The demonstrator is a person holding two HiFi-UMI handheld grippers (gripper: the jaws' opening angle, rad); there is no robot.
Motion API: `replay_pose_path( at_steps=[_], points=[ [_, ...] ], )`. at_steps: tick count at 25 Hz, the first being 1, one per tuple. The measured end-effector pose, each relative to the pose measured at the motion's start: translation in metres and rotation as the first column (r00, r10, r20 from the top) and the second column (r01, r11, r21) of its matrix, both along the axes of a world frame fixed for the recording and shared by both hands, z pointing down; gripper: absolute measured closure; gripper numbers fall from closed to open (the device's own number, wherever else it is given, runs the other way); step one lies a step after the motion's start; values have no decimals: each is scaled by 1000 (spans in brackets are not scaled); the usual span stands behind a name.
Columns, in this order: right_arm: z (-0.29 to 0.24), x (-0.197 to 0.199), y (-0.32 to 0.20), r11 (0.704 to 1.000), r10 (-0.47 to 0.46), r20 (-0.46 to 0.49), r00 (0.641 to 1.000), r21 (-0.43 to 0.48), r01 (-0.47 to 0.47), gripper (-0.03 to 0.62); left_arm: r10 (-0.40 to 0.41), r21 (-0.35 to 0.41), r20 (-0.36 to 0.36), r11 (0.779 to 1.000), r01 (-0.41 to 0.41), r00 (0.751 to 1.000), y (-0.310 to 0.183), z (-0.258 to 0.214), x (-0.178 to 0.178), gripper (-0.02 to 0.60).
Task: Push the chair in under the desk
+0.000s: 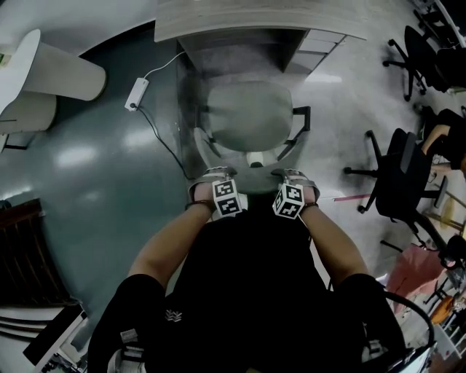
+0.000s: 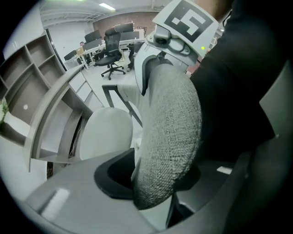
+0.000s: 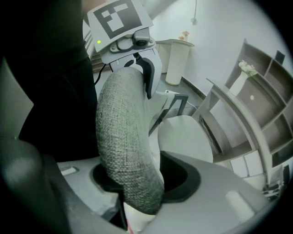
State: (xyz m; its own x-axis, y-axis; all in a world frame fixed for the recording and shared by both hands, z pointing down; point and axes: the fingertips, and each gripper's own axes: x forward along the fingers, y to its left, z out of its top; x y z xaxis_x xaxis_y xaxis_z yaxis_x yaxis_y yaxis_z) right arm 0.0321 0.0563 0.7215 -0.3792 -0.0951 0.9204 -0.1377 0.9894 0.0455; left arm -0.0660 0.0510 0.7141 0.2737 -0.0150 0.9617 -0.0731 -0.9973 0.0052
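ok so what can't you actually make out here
- Wheels of the chair: head view, hidden under its seat.
- Desk: head view, top cut off by the upper edge; the space beneath is blurred and dim.
- Distant office chairs: left gripper view, too small for detail.

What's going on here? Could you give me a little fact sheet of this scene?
Chair: grey fabric backrest, pale seat
Desk: ahead of the seat, which looks mostly out from under it
Left claw: clamped on the backrest's top edge
Right claw: clamped on the same edge
Nearby: black office chair, white power strip on the floor
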Motion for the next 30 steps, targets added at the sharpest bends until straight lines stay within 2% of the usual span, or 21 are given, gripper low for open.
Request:
replay_pose_path(
  at_steps=[11, 17, 22, 30],
  points=[
    [13, 6, -48, 1000, -5, -6, 1000, -21, 5, 407, -19, -20, 9, 1000, 19, 1000, -45, 14, 4, 397],
    [7, 18, -79, 999, -30, -1, 1000, -10, 30, 404, -29, -18, -18, 999, 29, 999, -74, 7, 16, 394],
    [0, 23, -89, 1000, -15, 53, 998, -21, 16, 404, 12, -51, 32, 999, -10, 999, -85, 0, 24, 408],
    [-10, 30, -100, 1000, 19, 139, 990, -16, -17, 402, 57, -59, 92, 997, -52, 994, -98, -10, 32, 419]
  ],
)
